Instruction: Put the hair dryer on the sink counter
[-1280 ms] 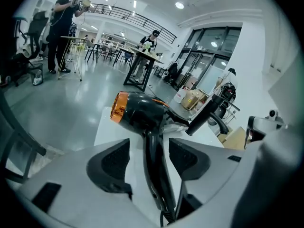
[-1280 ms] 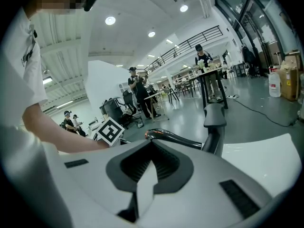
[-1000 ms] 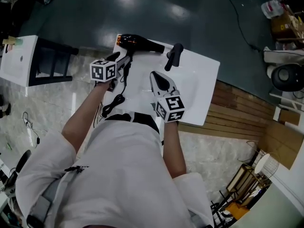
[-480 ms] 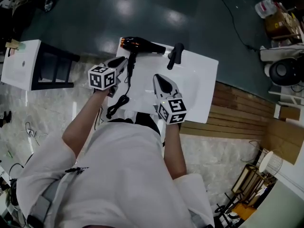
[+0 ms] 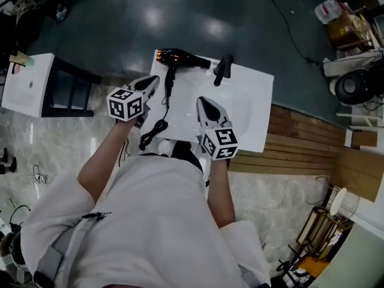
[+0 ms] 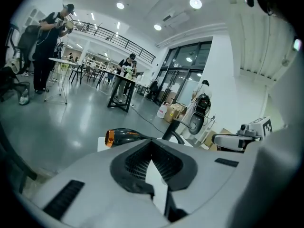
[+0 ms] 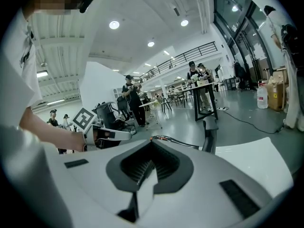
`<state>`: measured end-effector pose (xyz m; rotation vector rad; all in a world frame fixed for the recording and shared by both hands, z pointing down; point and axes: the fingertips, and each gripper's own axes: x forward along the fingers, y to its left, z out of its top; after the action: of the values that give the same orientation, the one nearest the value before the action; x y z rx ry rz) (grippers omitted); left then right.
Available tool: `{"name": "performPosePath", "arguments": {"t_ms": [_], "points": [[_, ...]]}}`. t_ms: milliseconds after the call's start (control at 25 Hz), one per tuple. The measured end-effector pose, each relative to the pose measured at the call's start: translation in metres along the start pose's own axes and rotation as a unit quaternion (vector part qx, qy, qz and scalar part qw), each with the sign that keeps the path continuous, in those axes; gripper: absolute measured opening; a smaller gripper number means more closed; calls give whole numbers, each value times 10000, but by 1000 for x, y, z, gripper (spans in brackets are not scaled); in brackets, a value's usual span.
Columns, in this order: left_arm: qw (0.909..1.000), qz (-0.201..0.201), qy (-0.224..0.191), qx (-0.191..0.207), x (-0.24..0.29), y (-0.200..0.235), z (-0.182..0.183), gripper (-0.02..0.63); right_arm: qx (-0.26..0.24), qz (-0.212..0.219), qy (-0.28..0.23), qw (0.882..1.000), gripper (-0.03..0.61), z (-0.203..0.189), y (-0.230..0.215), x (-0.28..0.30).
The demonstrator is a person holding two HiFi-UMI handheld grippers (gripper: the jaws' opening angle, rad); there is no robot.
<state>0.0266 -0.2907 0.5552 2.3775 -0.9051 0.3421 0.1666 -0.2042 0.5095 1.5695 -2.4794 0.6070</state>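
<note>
The left gripper (image 5: 152,83) has drawn back from the hair dryer (image 5: 180,57), and its jaws have just closed together on nothing. The hair dryer lies at the far edge of the white surface (image 5: 255,101). The right gripper (image 5: 204,104) hangs above this surface, its jaws also pressed together.

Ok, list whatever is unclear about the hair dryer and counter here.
- Hair dryer: any switch or label is too small to make out, head view.
- Its handle and cord: right gripper view, hidden behind the right gripper's shut jaws.
- Counter near edge, in part: head view, covered by the person's head.
</note>
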Motion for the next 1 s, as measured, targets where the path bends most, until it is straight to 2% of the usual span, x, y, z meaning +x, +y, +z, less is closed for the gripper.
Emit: {"name": "performPosePath", "arguments": {"t_ms": [280, 600, 1000], "points": [[9997, -119, -209, 91, -42, -9, 4, 3, 149, -224, -262, 9993, 8, 7, 11, -19], [9982, -334, -319, 391, -80, -23, 4, 3, 30, -380, -327, 9987, 8, 4, 33, -36], [9956, -600, -539, 484, -108, -40, 6, 3, -84, -467, -609, 9970, 7, 15, 61, -60]]}}
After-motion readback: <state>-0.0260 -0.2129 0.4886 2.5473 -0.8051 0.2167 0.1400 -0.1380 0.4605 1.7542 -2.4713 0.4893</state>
